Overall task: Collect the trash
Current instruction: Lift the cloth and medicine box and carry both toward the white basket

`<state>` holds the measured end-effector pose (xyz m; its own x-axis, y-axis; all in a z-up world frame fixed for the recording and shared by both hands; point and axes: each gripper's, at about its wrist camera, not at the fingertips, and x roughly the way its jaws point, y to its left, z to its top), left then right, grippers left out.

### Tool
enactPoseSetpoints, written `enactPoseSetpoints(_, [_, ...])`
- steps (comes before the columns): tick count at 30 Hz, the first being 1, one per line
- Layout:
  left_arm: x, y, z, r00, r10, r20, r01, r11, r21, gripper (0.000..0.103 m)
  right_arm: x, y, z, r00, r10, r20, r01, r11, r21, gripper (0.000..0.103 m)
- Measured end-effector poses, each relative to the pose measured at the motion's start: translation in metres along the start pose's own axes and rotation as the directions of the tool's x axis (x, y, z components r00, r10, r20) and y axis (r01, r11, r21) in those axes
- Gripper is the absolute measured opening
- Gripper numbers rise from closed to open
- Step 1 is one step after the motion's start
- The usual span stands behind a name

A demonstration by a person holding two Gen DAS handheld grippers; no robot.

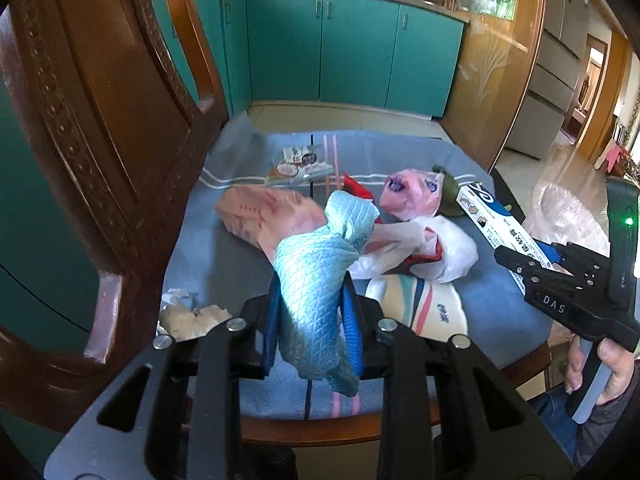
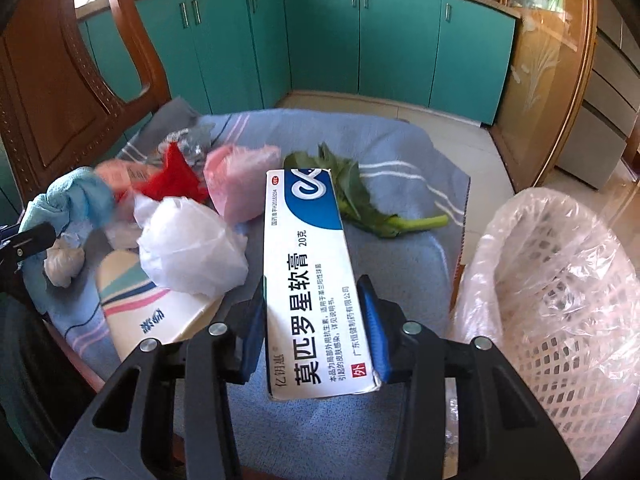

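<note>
blue cloth (image 1: 316,280) hangs pinched in the left hand-held gripper (image 1: 312,320); the right hand-held gripper (image 2: 318,320) clamps the ointment box (image 2: 308,276) beside the lined basket (image 2: 560,280). limp cloth could slip out over the chair seat (image 2: 400,152).

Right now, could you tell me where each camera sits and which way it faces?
Left wrist view: on the left gripper, looking down over the chair seat toward teal cabinets; its jaws pinch a blue cloth; the person's right hand shows.
Right wrist view: on the right gripper, looking down the same seat; its jaws clamp a white ointment box; a lined white basket stands at right.
Shared: cloth, box, crumpled white bag, cabinets.
</note>
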<state>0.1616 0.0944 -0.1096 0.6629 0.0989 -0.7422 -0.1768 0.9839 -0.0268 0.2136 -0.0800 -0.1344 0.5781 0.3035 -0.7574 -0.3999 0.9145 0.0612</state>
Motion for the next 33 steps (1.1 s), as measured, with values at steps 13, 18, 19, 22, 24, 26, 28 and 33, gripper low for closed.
enactPoseSetpoints(13, [-0.02,-0.017,0.018,0.994,-0.051,0.101,0.053,0.999,-0.013,0.029,-0.05,-0.032,0.009,0.981,-0.035,0.192,0.02,0.997,0.081,0.044])
enactPoseSetpoints(18, [-0.02,-0.045,0.027,0.987,-0.116,0.111,0.112,0.993,0.039,0.029,-0.073,-0.084,0.003,0.958,-0.184,0.22,0.142,0.971,0.192,0.044])
enactPoseSetpoints(19, [-0.02,-0.056,0.03,0.984,-0.141,0.109,0.136,0.989,0.055,0.029,-0.075,-0.093,0.0,0.953,-0.219,0.21,0.174,0.962,0.21,0.044])
enactPoseSetpoints(22, [-0.016,-0.085,0.036,0.974,-0.206,0.099,0.196,0.976,0.099,0.029,-0.083,-0.12,-0.012,0.932,-0.318,0.175,0.269,0.929,0.256,0.044])
enactPoseSetpoints(24, [-0.007,-0.107,0.041,0.965,-0.252,0.079,0.241,0.962,0.127,0.029,-0.087,-0.135,-0.02,0.929,-0.342,0.144,0.291,0.913,0.287,0.044])
enactPoseSetpoints(26, [0.0,-0.13,0.043,0.954,-0.296,0.054,0.286,0.947,0.147,0.029,-0.089,-0.147,-0.029,0.927,-0.36,0.11,0.312,0.898,0.311,0.044])
enactPoseSetpoints(28, [0.006,-0.16,0.044,0.941,-0.336,0.032,0.325,0.928,0.183,0.029,-0.089,-0.162,-0.037,0.924,-0.377,0.063,0.335,0.878,0.34,0.044])
enactPoseSetpoints(33, [0.018,-0.216,0.042,0.912,-0.41,-0.024,0.404,0.883,0.238,0.029,-0.09,-0.186,-0.052,0.922,-0.388,-0.017,0.361,0.839,0.408,0.044])
